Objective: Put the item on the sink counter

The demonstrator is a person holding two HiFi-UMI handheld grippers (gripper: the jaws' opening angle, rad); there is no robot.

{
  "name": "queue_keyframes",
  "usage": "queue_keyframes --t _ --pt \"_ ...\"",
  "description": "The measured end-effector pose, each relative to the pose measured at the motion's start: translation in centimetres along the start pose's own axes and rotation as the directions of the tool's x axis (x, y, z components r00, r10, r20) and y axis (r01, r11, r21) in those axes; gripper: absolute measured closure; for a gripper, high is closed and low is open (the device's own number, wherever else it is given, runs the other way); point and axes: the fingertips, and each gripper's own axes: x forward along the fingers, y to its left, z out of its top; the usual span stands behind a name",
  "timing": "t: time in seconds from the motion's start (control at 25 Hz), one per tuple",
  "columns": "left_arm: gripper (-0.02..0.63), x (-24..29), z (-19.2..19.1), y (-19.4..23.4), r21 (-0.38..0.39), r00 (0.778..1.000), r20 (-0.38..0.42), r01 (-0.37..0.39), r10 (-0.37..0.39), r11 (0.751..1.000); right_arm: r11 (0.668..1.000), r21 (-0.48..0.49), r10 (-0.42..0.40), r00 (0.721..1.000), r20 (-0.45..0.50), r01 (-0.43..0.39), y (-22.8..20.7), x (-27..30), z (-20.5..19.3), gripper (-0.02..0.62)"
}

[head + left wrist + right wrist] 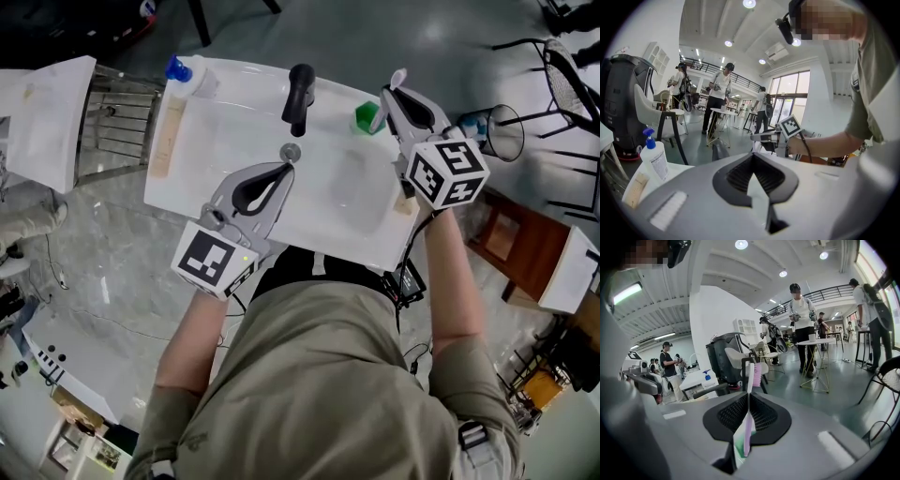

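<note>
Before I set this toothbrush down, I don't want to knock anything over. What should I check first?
1. Grip on the toothbrush: ok. The right gripper is shut on its handle, bristles sticking out past the jaws.
2. Left gripper clear of the job: ok. It is shut, empty, and over the basin.
3. Bare landing spot on the sink counter: ok, between the faucet and the green cup.
4. Clearance from the green cup: not ok. It sits right beside the right gripper's tips.
5. Height above the counter: cannot tell.
</note>
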Motion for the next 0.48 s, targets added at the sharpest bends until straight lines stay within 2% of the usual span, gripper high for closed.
queue_keyframes --t 0.48 --pt "0.601 0.7 -0.4 0.3 -0.007 1.0 -0.013 0.007 -0.007 1.0 1.0 0.015 -0.001 0.999 -0.041 0.002 -0.6 1.0 -2.1 0.571"
